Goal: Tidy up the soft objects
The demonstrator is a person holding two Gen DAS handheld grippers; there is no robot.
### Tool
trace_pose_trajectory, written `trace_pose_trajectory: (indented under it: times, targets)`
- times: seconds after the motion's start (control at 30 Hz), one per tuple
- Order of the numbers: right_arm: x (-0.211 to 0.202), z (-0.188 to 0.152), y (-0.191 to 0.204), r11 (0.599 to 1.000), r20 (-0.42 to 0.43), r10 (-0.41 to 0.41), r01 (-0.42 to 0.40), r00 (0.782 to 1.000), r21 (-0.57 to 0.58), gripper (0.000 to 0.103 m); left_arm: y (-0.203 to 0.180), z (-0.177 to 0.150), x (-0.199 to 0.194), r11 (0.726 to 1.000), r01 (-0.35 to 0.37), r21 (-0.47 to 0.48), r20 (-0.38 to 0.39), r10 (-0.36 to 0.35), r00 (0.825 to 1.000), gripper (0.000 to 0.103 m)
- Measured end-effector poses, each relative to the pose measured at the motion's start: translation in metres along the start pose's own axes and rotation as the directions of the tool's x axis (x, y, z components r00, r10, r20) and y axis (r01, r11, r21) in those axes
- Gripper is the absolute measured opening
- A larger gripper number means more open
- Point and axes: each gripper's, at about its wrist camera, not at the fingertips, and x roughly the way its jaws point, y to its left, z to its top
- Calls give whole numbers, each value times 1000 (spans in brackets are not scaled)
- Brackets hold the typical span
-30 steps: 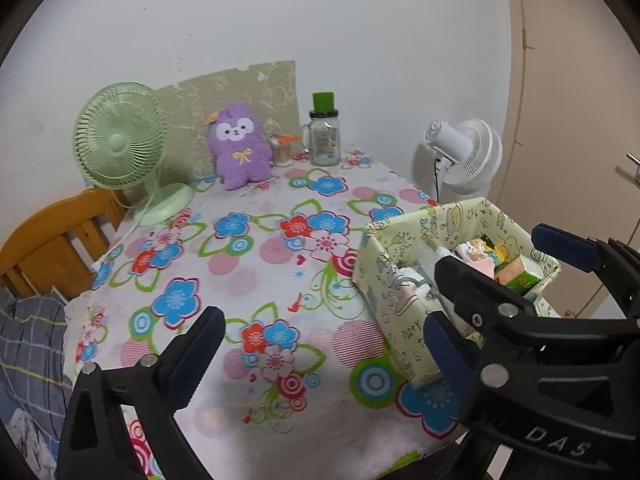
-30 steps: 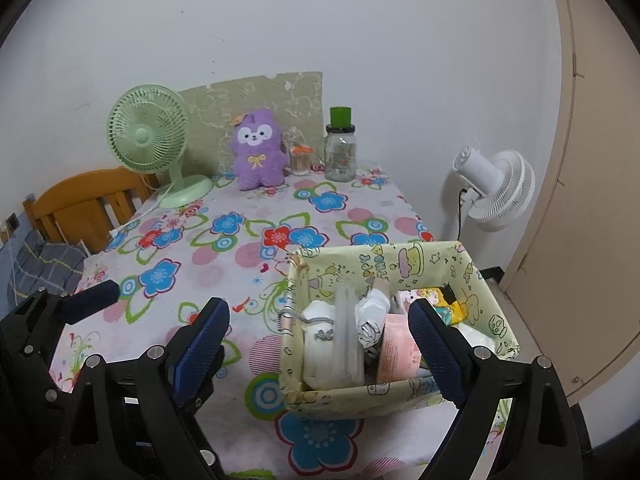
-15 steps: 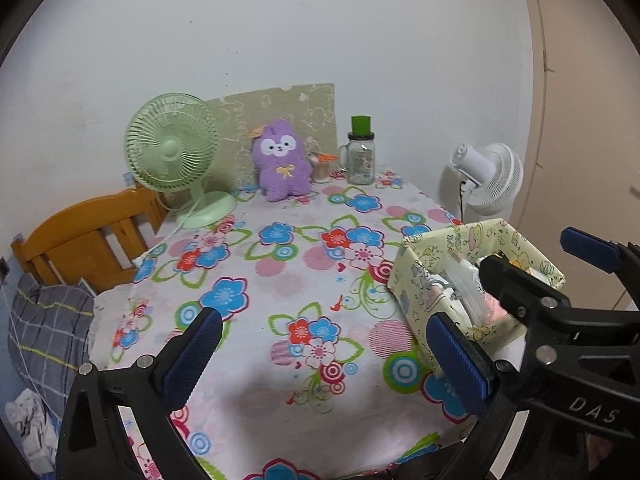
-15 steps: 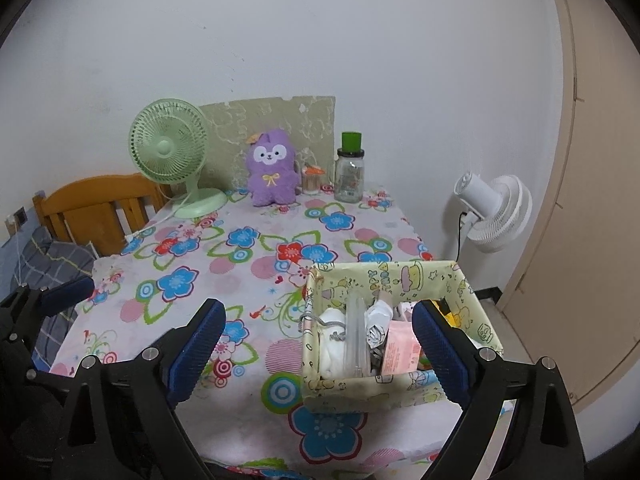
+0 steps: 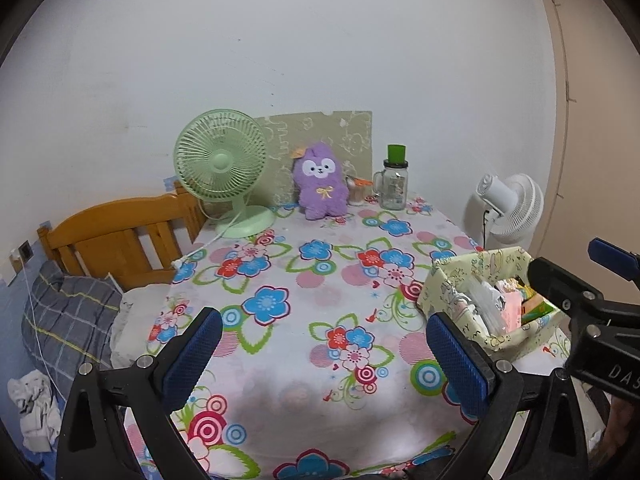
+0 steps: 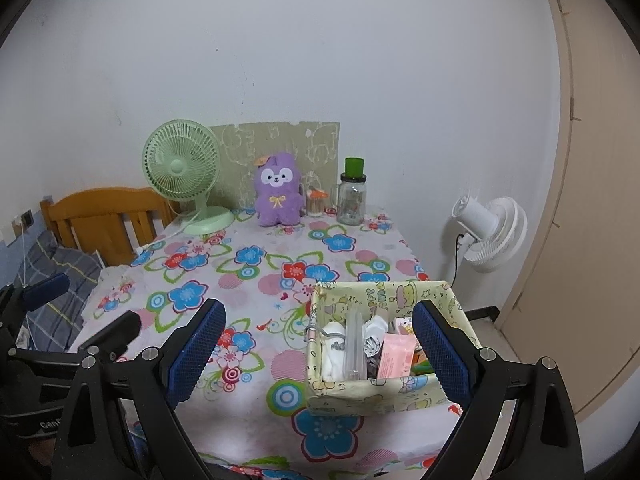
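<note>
Purple plush toy (image 5: 320, 184) upright facing me, far ahead of my spread, empty fingers (image 5: 196, 352), bare worktop (image 5: 320, 280) between, fabric basket (image 6: 380, 344) by my right fingers (image 6: 438, 348).

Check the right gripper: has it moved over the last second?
Yes. The right gripper has pulled back and up from the table: the fabric basket and purple plush appear smaller and farther away now.

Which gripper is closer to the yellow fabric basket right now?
Right. The right gripper hangs open just in front of the yellow fabric basket; the left gripper, also open, sits off to its left.
</note>
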Motion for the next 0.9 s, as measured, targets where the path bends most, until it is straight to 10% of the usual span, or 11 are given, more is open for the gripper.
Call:
trace_pose_trajectory:
  times: [0.9]
  targets:
    - [-11, -1, 2, 1000, 24, 1, -2, 1000, 4, 96, 9, 1, -18, 999, 12, -47, 50, -10, 999, 103]
